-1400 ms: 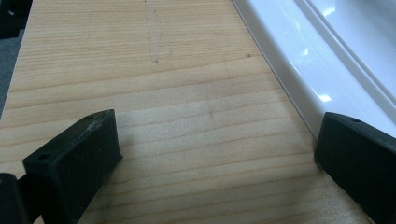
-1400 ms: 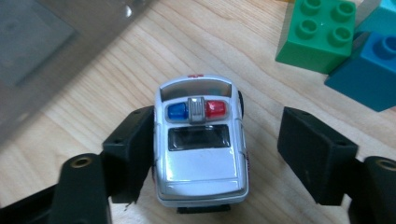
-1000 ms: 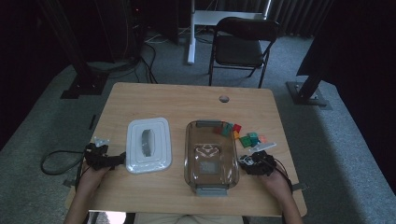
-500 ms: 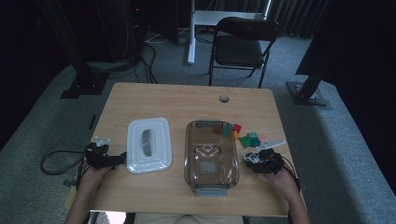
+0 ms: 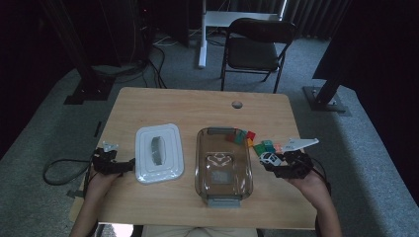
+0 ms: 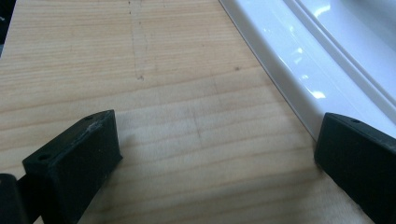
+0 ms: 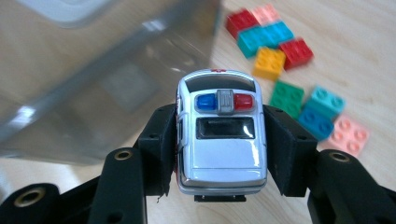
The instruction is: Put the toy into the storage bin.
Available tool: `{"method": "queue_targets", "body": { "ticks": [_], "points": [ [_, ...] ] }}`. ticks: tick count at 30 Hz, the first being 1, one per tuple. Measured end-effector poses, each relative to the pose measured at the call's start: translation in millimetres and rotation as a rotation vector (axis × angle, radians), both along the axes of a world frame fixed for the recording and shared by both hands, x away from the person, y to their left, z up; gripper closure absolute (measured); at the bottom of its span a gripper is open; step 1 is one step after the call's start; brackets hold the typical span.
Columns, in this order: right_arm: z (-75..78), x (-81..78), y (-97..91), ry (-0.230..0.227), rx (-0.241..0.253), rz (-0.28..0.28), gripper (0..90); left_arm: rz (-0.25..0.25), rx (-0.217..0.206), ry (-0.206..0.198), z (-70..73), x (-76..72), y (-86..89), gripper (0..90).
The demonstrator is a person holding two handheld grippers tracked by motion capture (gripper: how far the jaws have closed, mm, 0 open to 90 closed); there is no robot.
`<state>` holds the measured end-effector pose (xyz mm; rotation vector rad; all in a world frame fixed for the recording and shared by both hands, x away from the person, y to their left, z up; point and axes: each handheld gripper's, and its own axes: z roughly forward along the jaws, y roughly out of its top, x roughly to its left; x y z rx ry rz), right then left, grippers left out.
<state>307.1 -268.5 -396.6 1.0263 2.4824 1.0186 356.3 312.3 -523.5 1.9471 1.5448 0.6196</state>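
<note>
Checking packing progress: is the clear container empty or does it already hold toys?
Empty. The clear container shows bare bottom, the blocks lie on the table beside it, and the toy police car sits clamped in the right gripper.

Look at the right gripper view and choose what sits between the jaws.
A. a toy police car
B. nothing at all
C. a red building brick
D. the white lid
A: the right gripper has its jaws pressed against both sides of a white toy police car with a blue and red light bar, in front of the clear container.
</note>
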Motion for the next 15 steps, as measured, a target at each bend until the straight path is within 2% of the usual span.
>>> {"method": "queue_targets", "body": {
  "ticks": [1, 3, 4, 6, 8, 9, 15],
  "points": [
    [0.0, 0.0, 0.0, 0.0, 0.0, 0.0, 48.4, -0.002, 0.005, 0.001, 0.2, 1.5, -0.1, 0.6],
    [16.1, -3.7, 8.4, -0.016, 0.01, 0.031, 48.3, -0.003, 0.006, 0.003, 0.3, 4.5, -1.1, 0.6],
    [16.1, -3.7, 8.4, -0.016, 0.01, 0.031, 48.3, -0.004, 0.004, 0.002, 0.3, 6.0, -1.8, 0.6],
    [29.5, -6.5, 18.0, -0.027, 0.03, 0.082, 48.3, -0.008, 0.005, 0.002, 0.3, 8.9, -3.2, 0.6],
    [29.5, -6.5, 18.0, -0.027, 0.03, 0.082, 48.3, -0.012, 0.004, 0.002, 0.3, 10.1, -3.8, 0.6],
    [39.0, -9.7, 32.2, -0.04, 0.029, 0.154, 48.3, -0.022, 0.006, 0.002, 0.4, 14.1, -6.8, 0.6],
    [42.7, -12.1, 64.4, -0.031, 0.004, 0.273, 48.3, -0.046, 0.007, 0.002, 0.4, 20.9, -14.6, 0.7]
  ]
}}
